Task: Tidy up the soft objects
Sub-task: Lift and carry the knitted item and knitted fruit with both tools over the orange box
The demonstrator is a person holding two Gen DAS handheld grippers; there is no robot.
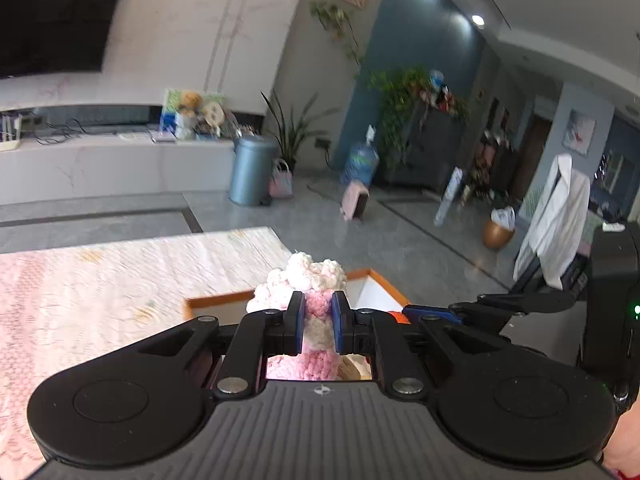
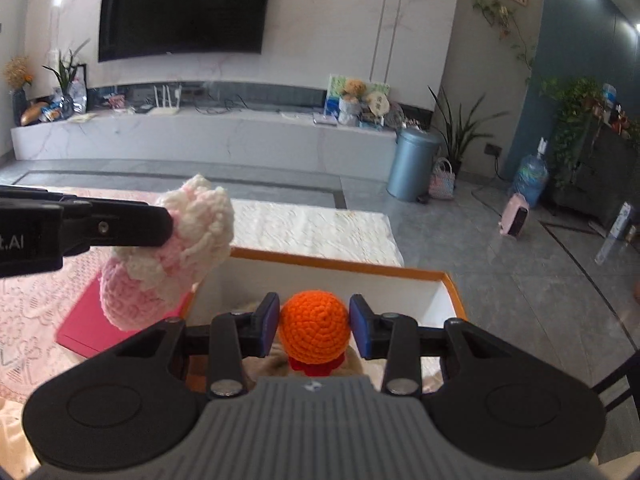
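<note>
While both grippers carry a toy, the relation that counts is where the orange-rimmed box lies from each. The left gripper (image 1: 316, 326) is clamped on a pink-and-white crocheted toy (image 1: 310, 288), its blue pads pinching the narrow pink middle so that the fluffy white top bulges beyond the fingertips and the pink base hangs back toward the camera; the toy's long axis runs roughly along the fingers. The right gripper (image 2: 314, 326) is closed on an orange crocheted ball (image 2: 314, 326), a pad on either flank, with a red frill (image 2: 316, 364) just behind and below it.

From the right gripper the orange-rimmed box (image 2: 340, 266) sits directly ahead and below, its white inner wall just past the ball, so this hand looks the nearer for a drop. From the left gripper the box (image 1: 378, 280) lies ahead and to the right, past the toy; the left gripper's finger, seen from the right wrist, reaches in just left of the box's near corner.

Both grippers hide most of the box floor; something beige shows in it, unclear what. The pink mat (image 2: 86, 330) beneath the left toy is partly covered.
</note>
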